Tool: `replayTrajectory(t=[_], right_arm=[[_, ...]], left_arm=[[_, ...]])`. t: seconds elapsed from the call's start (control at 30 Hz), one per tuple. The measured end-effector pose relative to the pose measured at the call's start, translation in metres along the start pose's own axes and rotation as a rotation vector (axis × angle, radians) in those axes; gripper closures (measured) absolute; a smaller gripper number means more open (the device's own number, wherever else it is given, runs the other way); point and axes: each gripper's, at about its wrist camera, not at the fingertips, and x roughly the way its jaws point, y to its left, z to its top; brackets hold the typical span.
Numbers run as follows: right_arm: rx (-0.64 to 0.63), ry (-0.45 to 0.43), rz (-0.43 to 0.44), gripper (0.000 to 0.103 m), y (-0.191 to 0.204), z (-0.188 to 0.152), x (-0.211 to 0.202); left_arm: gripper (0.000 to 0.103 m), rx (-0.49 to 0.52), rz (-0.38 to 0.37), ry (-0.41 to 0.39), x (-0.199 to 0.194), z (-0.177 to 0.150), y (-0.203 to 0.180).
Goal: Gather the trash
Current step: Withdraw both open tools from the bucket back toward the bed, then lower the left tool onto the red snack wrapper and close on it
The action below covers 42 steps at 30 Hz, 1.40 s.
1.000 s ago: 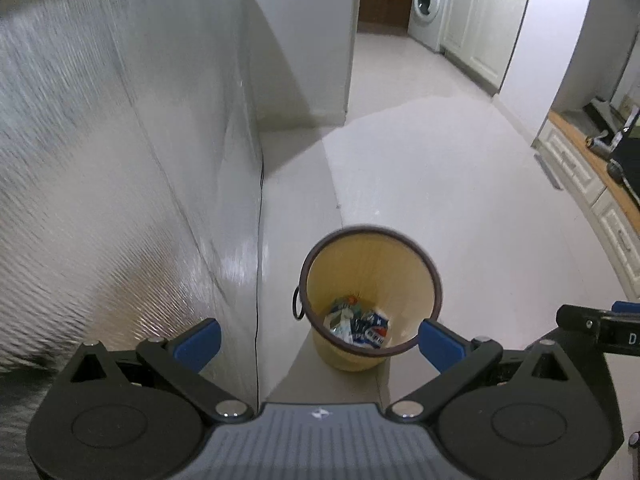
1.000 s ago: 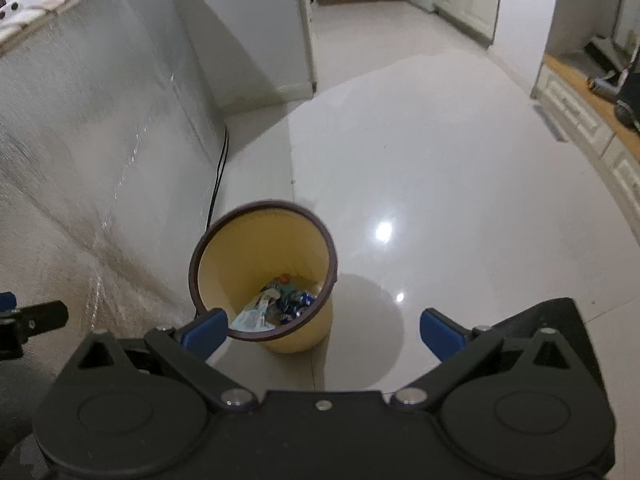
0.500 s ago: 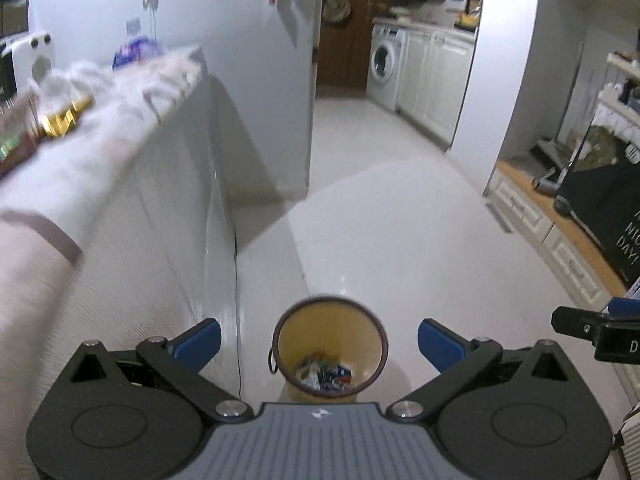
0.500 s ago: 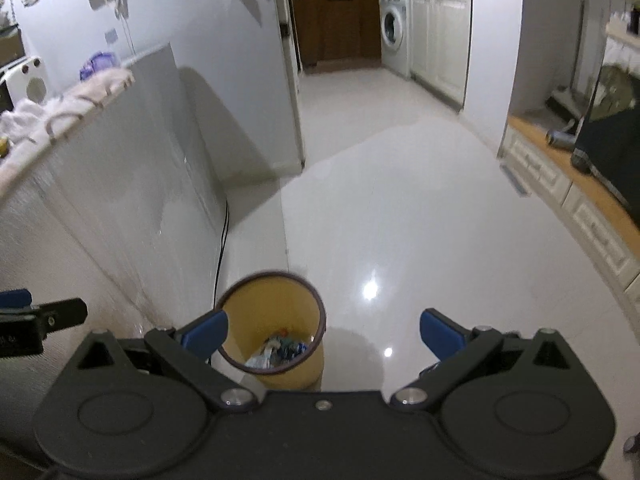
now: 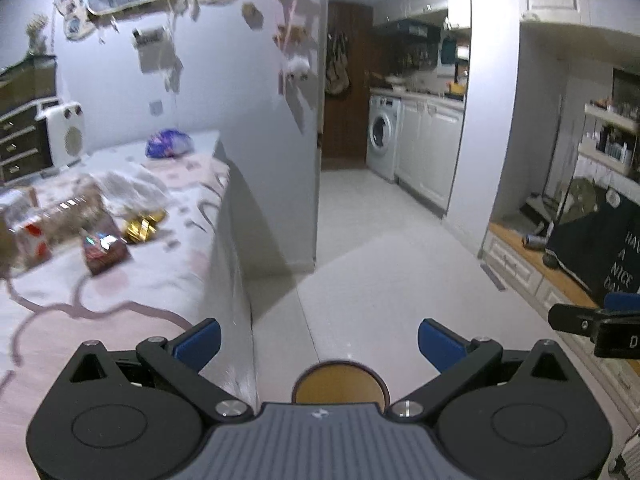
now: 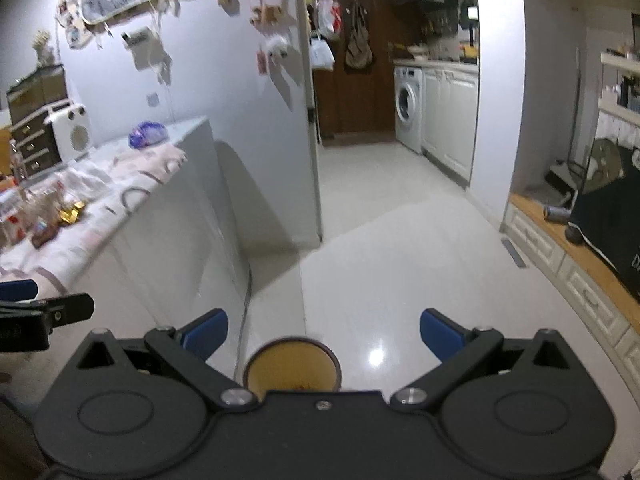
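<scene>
Both grippers empty, trash left on the table; collection looks partway at best

Left gripper (image 5: 319,342) spread wide, nothing between the blue pads; right gripper (image 6: 323,336) likewise wide apart and empty; round yellow waste bin with dark rim (image 5: 339,382) sits on the white tiled floor (image 5: 384,248) directly below both, just beside the table's draped side; its contents are hidden by the gripper bodies, so can't tell what's inside; on the patterned white tablecloth (image 5: 132,280), well apart from the bin: crumpled gold foil wrapper (image 5: 143,224), dark reddish-brown snack packet (image 5: 105,250), red-and-white carton (image 5: 30,238), all blurred; judging by that, several pieces remain to pick; next step is likely a reach to the tabletop.
</scene>
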Motion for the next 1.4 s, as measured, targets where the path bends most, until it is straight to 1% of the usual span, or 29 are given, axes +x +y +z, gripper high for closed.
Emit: replayTrajectory(t=[0.13, 0.27, 0.47, 0.53, 0.73, 0.93, 1.07, 1.17, 1.27, 1.33, 1.4], right_arm=[[-0.016, -0.043, 0.021, 0.000, 0.012, 0.007, -0.015], [-0.026, -0.075, 0.043, 0.000, 0.027, 0.011, -0.025], [-0.042, -0.133, 0.075, 0.000, 0.049, 0.015, -0.031], [-0.048, -0.146, 0.085, 0.000, 0.057, 0.017, -0.030], [-0.042, -0.150, 0.135, 0.000, 0.080, 0.027, -0.016], [-0.031, -0.179, 0.171, 0.000, 0.107, 0.038, 0.003], [-0.020, -0.167, 0.195, 0.000, 0.123, 0.050, 0.021], [-0.022, -0.173, 0.225, 0.000, 0.135, 0.057, 0.034], [-0.039, -0.186, 0.239, 0.000, 0.149, 0.064, 0.048], [-0.049, -0.182, 0.233, 0.000, 0.158, 0.069, 0.058], [-0.055, -0.174, 0.231, 0.000, 0.165, 0.072, 0.068]], left_arm=[[0.000, -0.023, 0.031, -0.041, -0.024, 0.007, 0.012], [0.000, -0.043, 0.059, -0.071, -0.039, 0.011, 0.028], [0.000, -0.067, 0.098, -0.093, -0.050, 0.016, 0.048], [0.000, -0.062, 0.098, -0.094, -0.049, 0.020, 0.055], [0.000, -0.107, 0.122, -0.075, -0.040, 0.036, 0.089], [0.000, -0.140, 0.194, -0.069, -0.027, 0.053, 0.127], [0.000, -0.204, 0.225, -0.027, -0.006, 0.064, 0.157], [0.000, -0.261, 0.196, 0.021, 0.015, 0.071, 0.180], [0.000, -0.326, 0.187, 0.060, 0.038, 0.076, 0.197], [0.000, -0.353, 0.186, 0.068, 0.051, 0.080, 0.205], [0.000, -0.405, 0.168, 0.060, 0.065, 0.083, 0.216]])
